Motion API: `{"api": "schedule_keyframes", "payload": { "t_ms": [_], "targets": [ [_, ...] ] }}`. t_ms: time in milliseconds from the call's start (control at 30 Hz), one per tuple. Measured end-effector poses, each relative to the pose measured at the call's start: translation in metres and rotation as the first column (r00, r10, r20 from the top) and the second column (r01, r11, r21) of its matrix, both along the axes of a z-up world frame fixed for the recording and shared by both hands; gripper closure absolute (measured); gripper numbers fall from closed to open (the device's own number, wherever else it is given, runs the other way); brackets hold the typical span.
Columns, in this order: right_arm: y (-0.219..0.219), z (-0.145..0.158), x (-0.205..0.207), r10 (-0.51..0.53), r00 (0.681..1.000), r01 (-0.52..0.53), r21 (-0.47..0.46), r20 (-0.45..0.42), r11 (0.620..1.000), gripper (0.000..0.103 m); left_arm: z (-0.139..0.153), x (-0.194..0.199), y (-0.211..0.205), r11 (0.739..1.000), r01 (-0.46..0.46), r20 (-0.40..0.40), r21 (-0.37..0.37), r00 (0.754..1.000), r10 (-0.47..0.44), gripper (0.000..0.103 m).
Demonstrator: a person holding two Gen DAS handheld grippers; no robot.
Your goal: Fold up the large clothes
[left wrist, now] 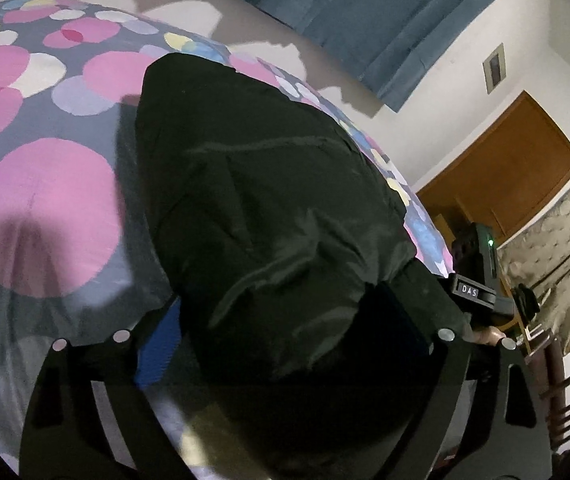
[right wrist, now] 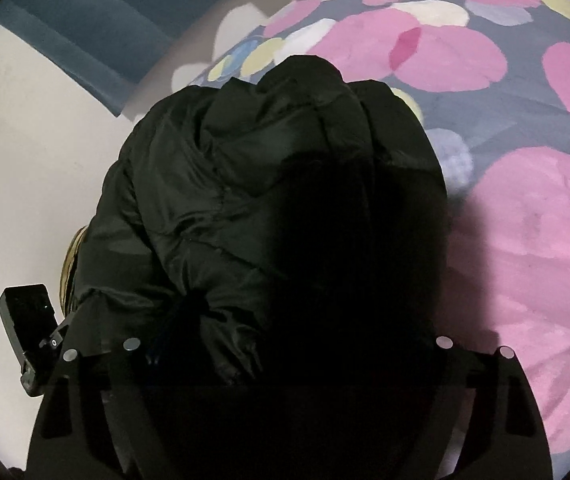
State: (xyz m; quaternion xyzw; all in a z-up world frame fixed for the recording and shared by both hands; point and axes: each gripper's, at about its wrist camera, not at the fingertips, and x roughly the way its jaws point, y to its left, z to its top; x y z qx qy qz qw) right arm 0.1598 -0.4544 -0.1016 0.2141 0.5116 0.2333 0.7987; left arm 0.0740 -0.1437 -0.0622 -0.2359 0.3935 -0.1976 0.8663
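Both tongs, left (left wrist: 285, 344) and right (right wrist: 285, 350), stand spread wide, gripping nothing. A black puffer jacket (left wrist: 269, 208) fills mid-frame on the spotted bedspread (left wrist: 45, 128).

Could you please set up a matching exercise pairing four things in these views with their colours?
Things:
1. puffy jacket
2. curtain
3. door
4. large circles on the bedspread

Colours:
A. pink
B. black
C. blue-grey
D. orange-brown

Pairs: 1-B, 2-C, 3-D, 4-A
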Motion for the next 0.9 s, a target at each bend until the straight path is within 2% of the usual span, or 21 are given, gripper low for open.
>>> {"api": "schedule_keyframes", "payload": {
  "t_ms": [600,900],
  "targets": [
    [0.092,0.000,0.041,0.089,0.996,-0.089,0.021,0.000,0.996,0.019,0.004,0.005,0.084,0.993,-0.114,-0.019,0.038,0.993,0.115,0.017],
    [0.109,-0.005,0.052,0.105,0.994,-0.105,0.022,0.003,0.994,0.019,0.004,0.009,0.102,0.990,-0.135,-0.018,0.038,0.991,0.136,0.017]
  ]
}}
